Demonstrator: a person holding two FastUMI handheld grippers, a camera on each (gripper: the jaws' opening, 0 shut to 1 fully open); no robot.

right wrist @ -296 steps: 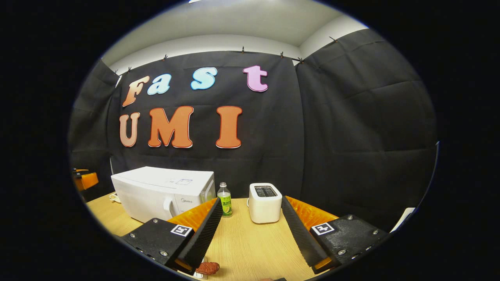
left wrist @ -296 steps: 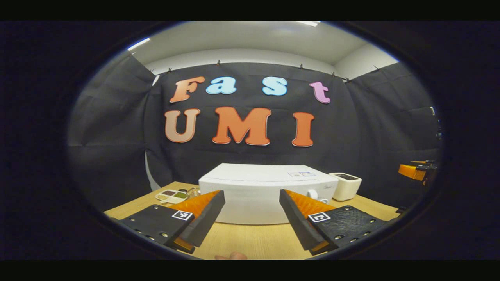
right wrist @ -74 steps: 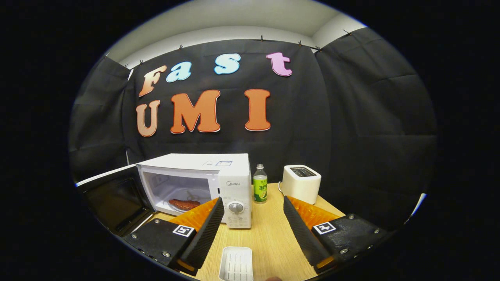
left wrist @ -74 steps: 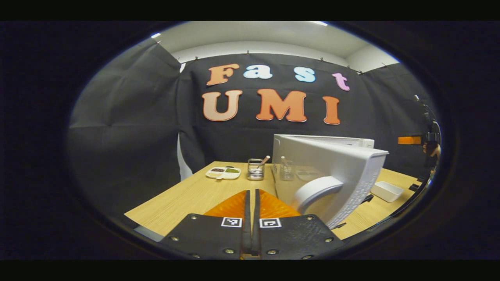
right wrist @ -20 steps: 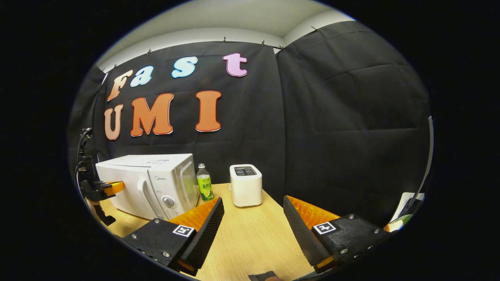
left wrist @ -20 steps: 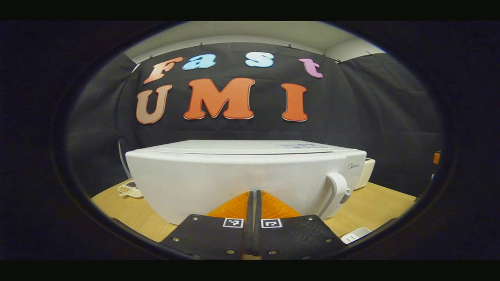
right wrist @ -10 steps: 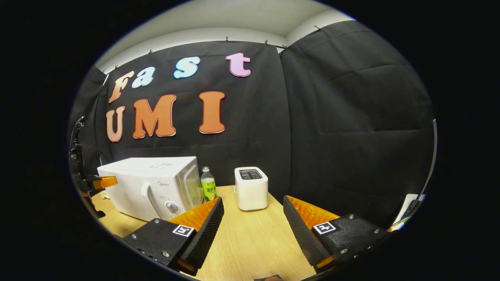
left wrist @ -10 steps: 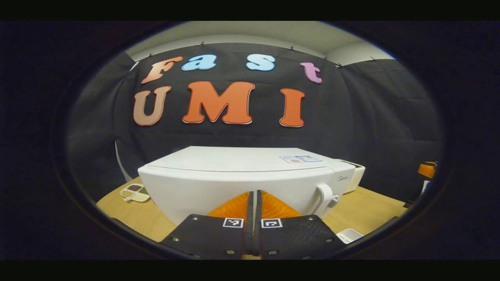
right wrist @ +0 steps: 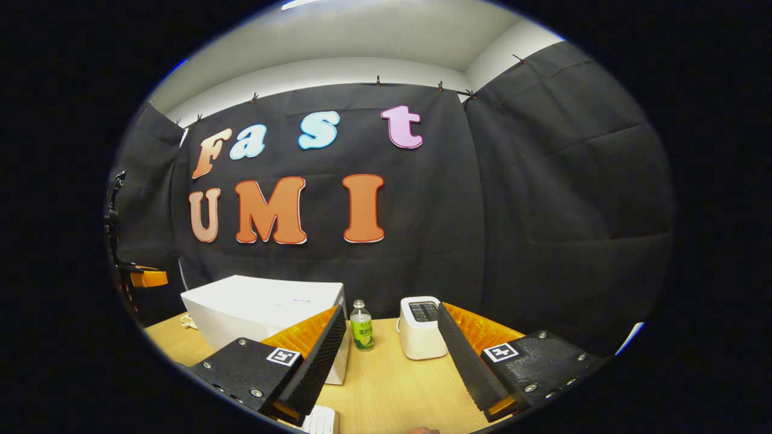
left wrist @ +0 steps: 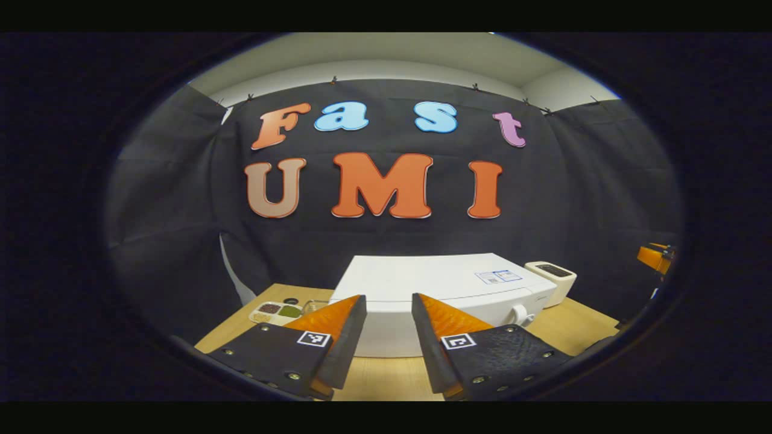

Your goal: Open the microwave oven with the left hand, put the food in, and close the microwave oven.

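Left gripper view: the left claw (left wrist: 386, 328) hovers with its fingers parted to a moderate gap, holding nothing, above the light wooden tabletop (left wrist: 386, 377). Straight ahead and well apart sits the white box-shaped microwave oven (left wrist: 443, 286), its door shut flush against the body and the curved white door handle (left wrist: 517, 314) showing toward the right of its front. The food cannot be seen from here; with the door closed, it is judged to be inside. Off to the left lie a small white divided dish of seasonings (left wrist: 274, 311) and, beside it, a clear glass cup (left wrist: 316, 306); a white toaster (left wrist: 550, 278) stands just beyond the oven's right end.

Right gripper view: the right claw (right wrist: 392, 352) is spread wide and empty, low over the tabletop. The microwave oven stands at the left, door closed, with a small green-labelled plastic bottle (right wrist: 362, 326) just beside it and the toaster next along. A white ridged tray (right wrist: 321, 420) lies at the near edge.

All three parts of the task look done, so the step in hand is a clean withdrawal: both claws are best drawn straight back and level, clear of the handle, leaving the latched door undisturbed.
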